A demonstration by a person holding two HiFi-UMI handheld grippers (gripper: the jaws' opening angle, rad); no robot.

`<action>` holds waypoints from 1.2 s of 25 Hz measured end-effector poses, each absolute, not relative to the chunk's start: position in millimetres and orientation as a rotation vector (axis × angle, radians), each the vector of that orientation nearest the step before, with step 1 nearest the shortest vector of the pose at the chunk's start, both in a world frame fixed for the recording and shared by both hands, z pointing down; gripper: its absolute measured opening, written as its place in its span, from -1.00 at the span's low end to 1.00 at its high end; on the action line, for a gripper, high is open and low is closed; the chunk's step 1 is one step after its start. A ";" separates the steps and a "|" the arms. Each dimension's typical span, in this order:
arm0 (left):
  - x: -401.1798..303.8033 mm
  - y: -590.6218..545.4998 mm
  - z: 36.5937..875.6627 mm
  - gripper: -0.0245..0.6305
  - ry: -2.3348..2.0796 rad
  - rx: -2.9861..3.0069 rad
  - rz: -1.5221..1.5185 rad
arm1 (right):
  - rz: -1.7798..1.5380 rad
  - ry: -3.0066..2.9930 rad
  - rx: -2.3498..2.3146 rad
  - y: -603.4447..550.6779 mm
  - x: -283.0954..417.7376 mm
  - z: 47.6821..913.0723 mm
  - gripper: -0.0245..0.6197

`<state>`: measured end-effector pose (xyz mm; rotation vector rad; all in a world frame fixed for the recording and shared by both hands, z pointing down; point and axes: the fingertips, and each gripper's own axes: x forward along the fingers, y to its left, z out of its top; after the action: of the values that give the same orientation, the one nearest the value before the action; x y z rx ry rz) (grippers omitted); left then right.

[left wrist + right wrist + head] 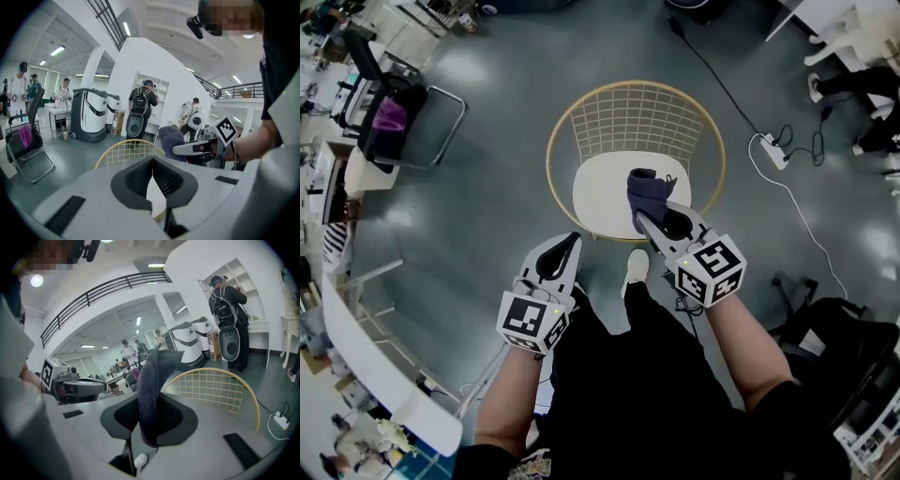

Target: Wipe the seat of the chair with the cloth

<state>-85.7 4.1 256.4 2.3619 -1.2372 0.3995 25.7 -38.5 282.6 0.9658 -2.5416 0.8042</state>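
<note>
The cloth (645,192) was pinched in the right gripper (649,220) above the chair seat's (600,187) front edge, the left gripper (567,246) was pressed together on nothing, and flat, overlapping strokes were judged best.

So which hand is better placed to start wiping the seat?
The right. The right gripper holds the cloth in its fingers, over the seat. The left gripper is shut, empty, and short of the seat.
</note>
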 end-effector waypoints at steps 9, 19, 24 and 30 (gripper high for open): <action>-120.4 -16.8 301.9 -0.86 -1.008 2.443 0.480 | 0.889 -2.427 1.138 -44.0 -15.1 337.6 -0.63; -153.8 -31.9 373.6 -0.86 -0.875 2.474 0.548 | 1.043 -2.323 1.216 -29.9 -62.2 435.6 -0.63; -151.6 -38.7 418.3 -0.86 -0.849 2.486 0.585 | 1.122 -2.296 1.226 -27.0 -74.2 492.2 -0.63; -147.6 -45.8 471.4 -0.86 -0.846 2.467 0.603 | 1.193 -2.251 1.195 -23.8 -86.4 557.0 -0.63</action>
<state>-147.6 -45.8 471.4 2.4665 -0.8459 0.6030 -86.4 -23.8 557.0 1.1947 -2.2512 1.1928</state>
